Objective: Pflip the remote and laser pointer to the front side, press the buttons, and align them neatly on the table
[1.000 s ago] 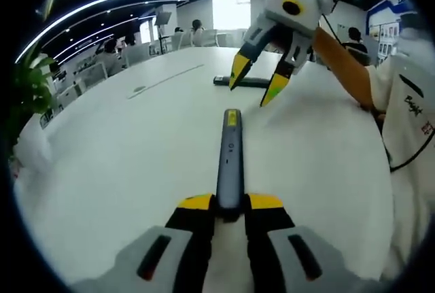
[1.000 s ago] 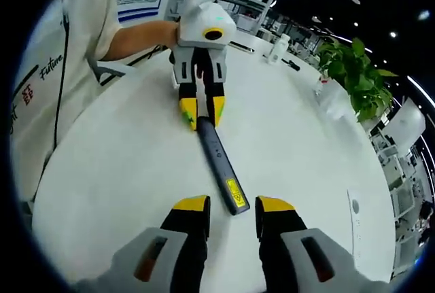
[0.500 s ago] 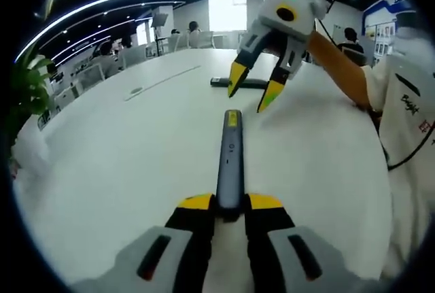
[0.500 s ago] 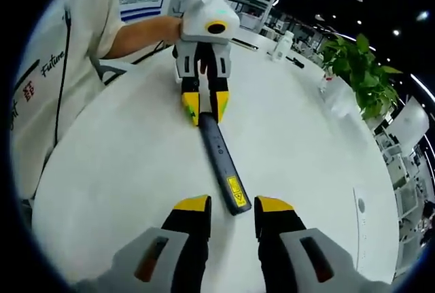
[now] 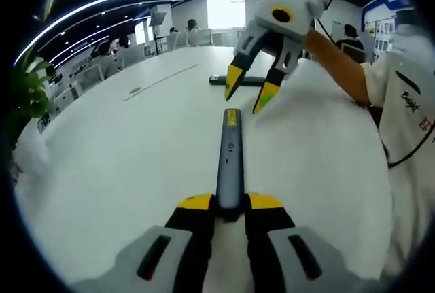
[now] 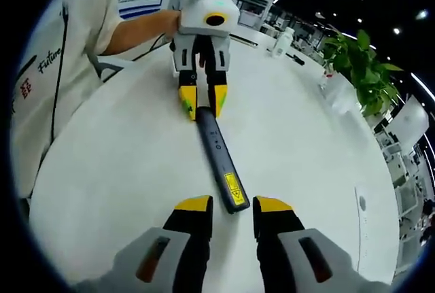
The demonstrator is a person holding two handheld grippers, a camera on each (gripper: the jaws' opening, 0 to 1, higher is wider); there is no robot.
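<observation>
Now the left gripper (image 5: 230, 206) is clamping the pointer (image 5: 230, 164) (yellow label facing up) on the table (image 5: 122, 157); the right gripper (image 5: 246, 90) is hovering, jaws apart.

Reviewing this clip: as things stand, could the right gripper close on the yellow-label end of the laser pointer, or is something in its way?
Probably yes. The right gripper is open, and the laser pointer lies on the table with its label end between the jaws. The left gripper holds only the far end, so nothing blocks it.
</observation>
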